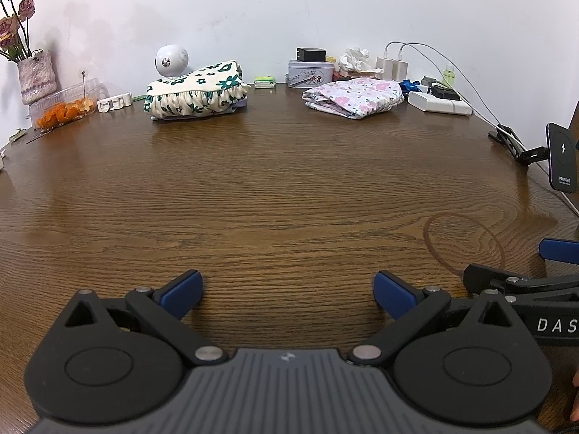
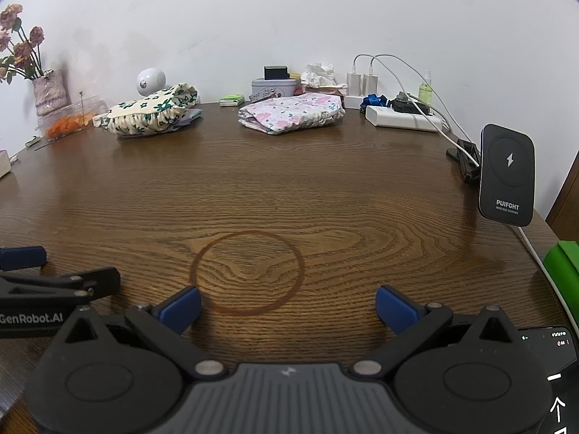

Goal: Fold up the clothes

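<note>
Two folded garments lie at the far side of the brown wooden table (image 1: 282, 188). A cream cloth with green flowers (image 1: 195, 92) (image 2: 150, 114) sits far left. A white cloth with pink flowers (image 1: 356, 97) (image 2: 291, 113) sits far right of middle. My left gripper (image 1: 287, 291) hovers low over the near table edge, open, with nothing between its blue pads. My right gripper (image 2: 287, 307) stands open beside it, over a dark ring stain (image 2: 248, 271), also holding nothing. Each gripper's side shows in the other's view: the right gripper (image 1: 535, 278), the left gripper (image 2: 43, 275).
Along the back wall stand a vase of dried flowers (image 1: 34, 72), a plastic box of orange peel (image 1: 65, 106), a white round camera (image 1: 172, 59), a tin (image 1: 311, 72), chargers with cables (image 1: 392, 67) and a white power bank (image 1: 439, 103). A wireless charger stand (image 2: 506, 175) rises at the right edge.
</note>
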### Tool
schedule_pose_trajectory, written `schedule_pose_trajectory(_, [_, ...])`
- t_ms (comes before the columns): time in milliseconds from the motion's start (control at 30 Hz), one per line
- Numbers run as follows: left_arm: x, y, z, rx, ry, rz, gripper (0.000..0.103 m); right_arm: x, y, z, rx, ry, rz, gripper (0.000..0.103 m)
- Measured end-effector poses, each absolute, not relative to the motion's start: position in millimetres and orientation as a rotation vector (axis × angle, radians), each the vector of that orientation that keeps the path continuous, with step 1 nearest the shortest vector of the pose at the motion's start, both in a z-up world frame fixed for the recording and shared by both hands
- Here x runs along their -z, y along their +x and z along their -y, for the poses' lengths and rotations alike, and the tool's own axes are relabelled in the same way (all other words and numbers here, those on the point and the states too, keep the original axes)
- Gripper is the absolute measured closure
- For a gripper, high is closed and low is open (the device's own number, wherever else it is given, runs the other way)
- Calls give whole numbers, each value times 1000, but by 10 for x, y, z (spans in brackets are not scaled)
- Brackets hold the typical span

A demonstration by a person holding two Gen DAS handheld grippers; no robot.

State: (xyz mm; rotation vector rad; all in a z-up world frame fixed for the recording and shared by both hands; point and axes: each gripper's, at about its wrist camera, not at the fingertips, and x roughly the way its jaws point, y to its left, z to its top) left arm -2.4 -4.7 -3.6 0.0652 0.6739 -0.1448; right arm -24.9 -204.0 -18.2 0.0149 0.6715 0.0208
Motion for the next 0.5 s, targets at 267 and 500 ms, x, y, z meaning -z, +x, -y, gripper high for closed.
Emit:
schedule_pose_trajectory(267, [34, -24, 48, 144, 65, -674, 0, 180, -256, 2047, -18, 15, -672, 0])
schedule_pose_trajectory(500, [34, -25, 49, 144, 65, -674, 0, 180, -258, 2042, -15, 16, -672, 0])
